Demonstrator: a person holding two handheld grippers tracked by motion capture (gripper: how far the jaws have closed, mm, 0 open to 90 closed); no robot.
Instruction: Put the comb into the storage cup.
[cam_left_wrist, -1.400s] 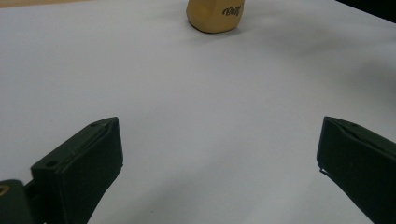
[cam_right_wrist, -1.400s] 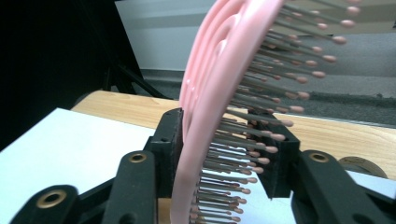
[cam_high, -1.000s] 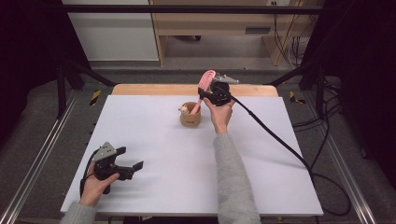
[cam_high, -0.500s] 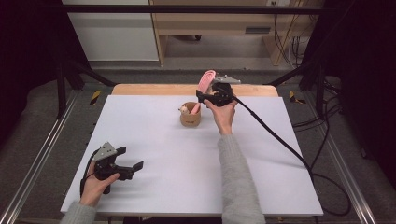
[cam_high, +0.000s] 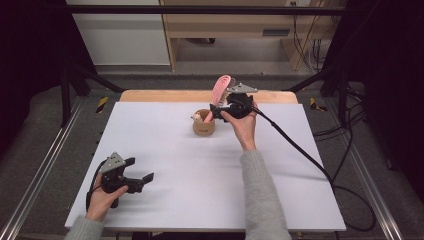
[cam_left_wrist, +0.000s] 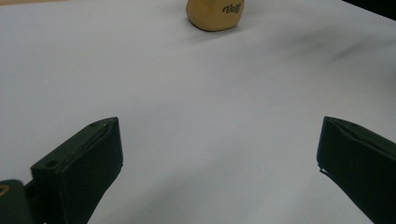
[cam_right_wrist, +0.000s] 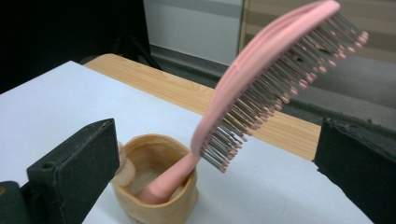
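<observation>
White table (cam_high: 200, 200) | hairbrush (cam_right_wrist: 261, 88) leans in cup (cam_right_wrist: 159, 196), probably freestanding | right gripper (cam_high: 216, 111) jaws just opened wide

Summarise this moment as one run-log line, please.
right gripper: just opened, off hairbrush | hairbrush: handle in cup | left gripper: open, idle
</observation>
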